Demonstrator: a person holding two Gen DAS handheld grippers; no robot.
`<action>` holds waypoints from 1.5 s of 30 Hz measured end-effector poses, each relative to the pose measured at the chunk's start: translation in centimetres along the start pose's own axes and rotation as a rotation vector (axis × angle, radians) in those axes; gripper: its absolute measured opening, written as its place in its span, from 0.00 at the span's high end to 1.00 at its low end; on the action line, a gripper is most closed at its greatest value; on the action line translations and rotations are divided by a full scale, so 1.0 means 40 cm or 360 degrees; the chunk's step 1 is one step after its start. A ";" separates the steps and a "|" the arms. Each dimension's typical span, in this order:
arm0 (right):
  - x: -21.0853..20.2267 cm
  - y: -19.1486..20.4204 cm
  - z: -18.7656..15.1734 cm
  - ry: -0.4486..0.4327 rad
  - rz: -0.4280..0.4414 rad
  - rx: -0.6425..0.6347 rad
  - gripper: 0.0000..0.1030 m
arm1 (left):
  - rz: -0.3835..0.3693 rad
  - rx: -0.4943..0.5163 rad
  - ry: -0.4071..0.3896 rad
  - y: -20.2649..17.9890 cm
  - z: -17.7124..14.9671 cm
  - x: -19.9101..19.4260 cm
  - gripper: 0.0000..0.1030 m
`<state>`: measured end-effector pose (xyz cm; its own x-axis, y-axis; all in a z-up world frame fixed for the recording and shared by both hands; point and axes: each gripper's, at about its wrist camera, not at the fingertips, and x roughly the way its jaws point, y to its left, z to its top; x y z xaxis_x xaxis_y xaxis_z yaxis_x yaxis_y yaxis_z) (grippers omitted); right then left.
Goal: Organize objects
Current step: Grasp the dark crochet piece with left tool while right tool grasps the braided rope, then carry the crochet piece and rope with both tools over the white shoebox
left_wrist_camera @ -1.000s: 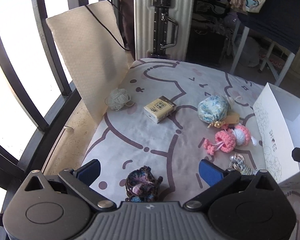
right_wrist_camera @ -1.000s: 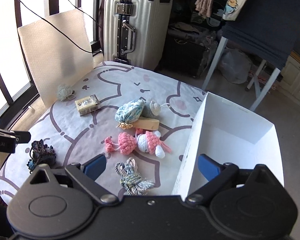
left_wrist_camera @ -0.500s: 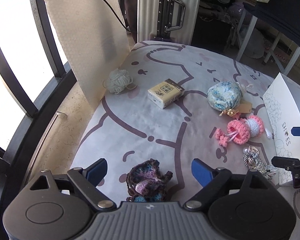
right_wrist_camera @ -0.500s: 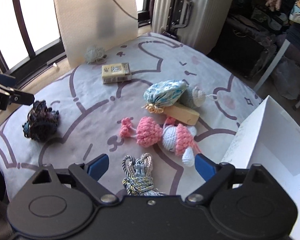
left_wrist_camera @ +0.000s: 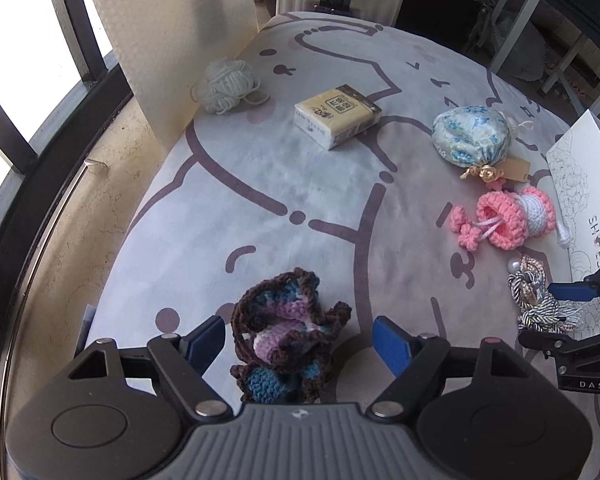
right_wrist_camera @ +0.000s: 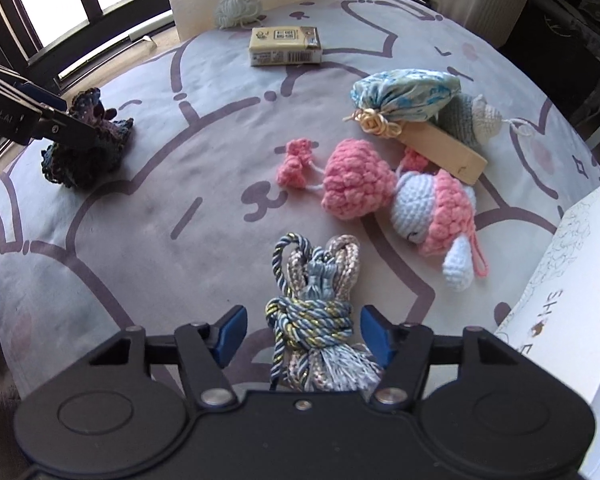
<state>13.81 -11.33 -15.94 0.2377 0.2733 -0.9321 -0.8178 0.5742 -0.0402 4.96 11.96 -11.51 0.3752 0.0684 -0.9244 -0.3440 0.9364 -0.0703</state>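
The left tool is straddling the dark crochet piece, jaws spread, well left of the white box; the right tool is bracketing the tasselled cord beside that box, likewise unclosed, both seemingly lining up grasps.

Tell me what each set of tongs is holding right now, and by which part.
Nothing is held. The left tongs stand open astride the dark crochet piece; the right tongs stand open astride the knotted cord bundle.
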 end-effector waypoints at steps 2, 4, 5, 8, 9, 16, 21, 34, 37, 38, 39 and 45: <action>0.013 -0.006 -0.003 0.0035 0.0010 0.0008 0.50 | -0.0009 -0.0026 0.0027 0.005 0.002 0.011 0.24; 0.019 -0.008 -0.006 0.0053 0.0007 0.0009 0.53 | -0.0026 -0.0050 0.0050 0.009 0.004 0.019 0.26; 0.018 -0.009 -0.008 0.0048 0.0009 0.0006 0.53 | -0.0030 -0.0061 0.0061 0.010 0.004 0.023 0.27; 0.014 -0.008 -0.007 0.0047 0.0006 0.0011 0.54 | -0.0033 -0.0087 0.0094 0.011 0.006 0.037 0.32; 0.014 -0.007 -0.007 0.0047 0.0000 0.0012 0.55 | -0.0036 -0.0089 0.0105 0.011 0.006 0.043 0.33; 0.012 -0.005 -0.013 0.0044 -0.0010 0.0025 0.56 | 0.0018 -0.0083 0.0173 0.020 -0.005 0.070 0.46; -0.003 -0.009 -0.015 0.0020 -0.0017 0.0063 0.57 | 0.0014 -0.0079 0.0145 0.021 -0.002 0.052 0.60; -0.171 -0.017 0.029 -0.0250 -0.0064 0.0362 0.58 | -0.0093 0.0053 -0.0134 -0.092 0.044 -0.093 0.61; -0.221 -0.019 0.036 -0.0322 -0.0094 0.0453 0.58 | -0.0134 0.0083 -0.0192 -0.121 0.058 -0.137 0.61; -0.237 -0.020 0.038 -0.0345 -0.0105 0.0484 0.58 | -0.0145 0.0097 -0.0211 -0.131 0.060 -0.149 0.61; -0.252 -0.021 0.039 -0.0366 -0.0114 0.0515 0.58 | -0.0151 0.0110 -0.0225 -0.140 0.062 -0.159 0.61; -0.330 -0.028 0.024 -0.0460 -0.0201 0.0671 0.57 | -0.0198 0.0197 -0.0285 -0.190 0.060 -0.217 0.61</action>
<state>12.08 -14.83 -3.25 0.5044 0.3497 -0.7895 -0.5057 0.8607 0.0581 6.39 5.10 -2.07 0.5584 -0.0005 -0.8296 -0.1817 0.9756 -0.1230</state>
